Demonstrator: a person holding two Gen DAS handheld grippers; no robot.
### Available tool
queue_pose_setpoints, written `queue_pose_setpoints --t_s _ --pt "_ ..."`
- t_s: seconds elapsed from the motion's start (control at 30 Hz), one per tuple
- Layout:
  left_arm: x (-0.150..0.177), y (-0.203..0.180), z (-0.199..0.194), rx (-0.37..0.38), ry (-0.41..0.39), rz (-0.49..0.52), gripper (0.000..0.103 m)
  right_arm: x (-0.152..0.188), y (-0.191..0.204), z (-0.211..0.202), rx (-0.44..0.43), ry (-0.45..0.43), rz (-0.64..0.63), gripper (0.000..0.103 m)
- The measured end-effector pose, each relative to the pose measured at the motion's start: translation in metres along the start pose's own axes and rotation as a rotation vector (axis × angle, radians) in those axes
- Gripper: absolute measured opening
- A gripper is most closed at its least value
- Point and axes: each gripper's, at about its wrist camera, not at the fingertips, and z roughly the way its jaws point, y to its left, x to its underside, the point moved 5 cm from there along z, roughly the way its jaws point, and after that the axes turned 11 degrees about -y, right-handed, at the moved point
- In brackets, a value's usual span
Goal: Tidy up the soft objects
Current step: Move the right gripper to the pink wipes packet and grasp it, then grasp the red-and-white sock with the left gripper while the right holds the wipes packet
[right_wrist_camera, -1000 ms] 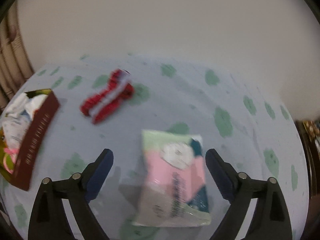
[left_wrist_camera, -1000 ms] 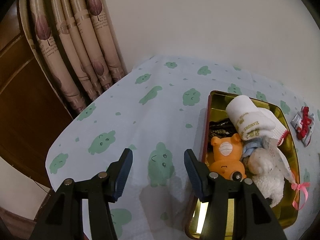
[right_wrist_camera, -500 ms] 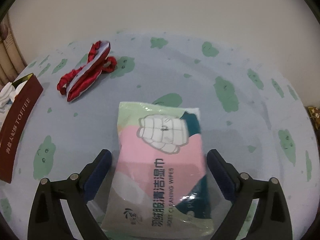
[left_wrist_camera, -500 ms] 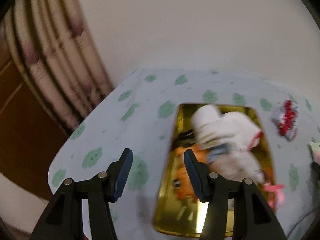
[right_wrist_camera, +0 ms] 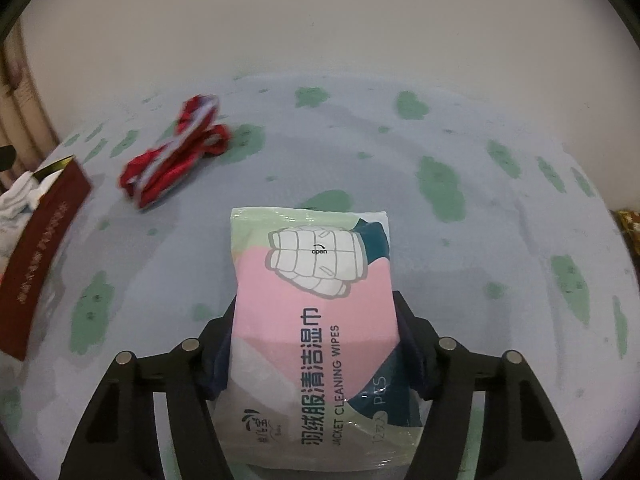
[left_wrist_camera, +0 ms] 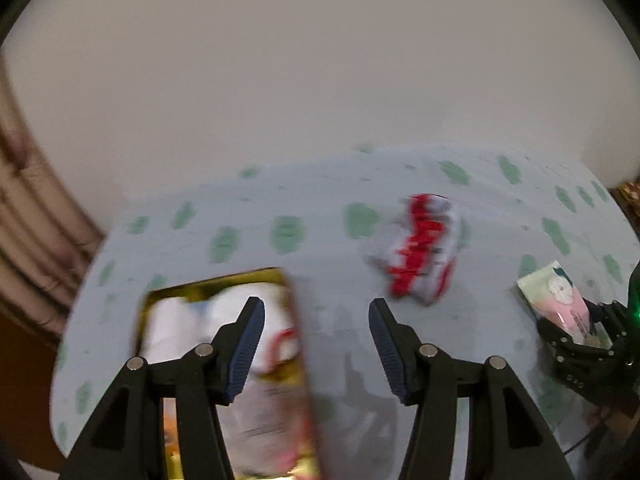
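The pack of wipes is soft plastic, pink, pale green and teal, with a white jacket drawn on it. It lies flat on the counter between the fingers of the right claw, whose jaws are closing and already touch its sides. A red and white cloth bundle lies to its far left, a box of soft things at the counter's left edge. The left claw hangs wide and empty over bare cloth between box and bundle.
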Motion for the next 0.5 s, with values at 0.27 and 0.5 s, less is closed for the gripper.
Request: queue_pose_setpoints --t_s 0.27,0.5 --pt "-0.008 -0.074 0.053 0.207 0.078 0.043 0.056 -0.001 -0.034 0.004 0.070 -0.012 0.030 0.065" --pt "-0.022 -0.105 0.085 0.266 0.081 0.092 0.056 0.000 -0.036 0.005 0.056 -0.010 0.038 0.067"
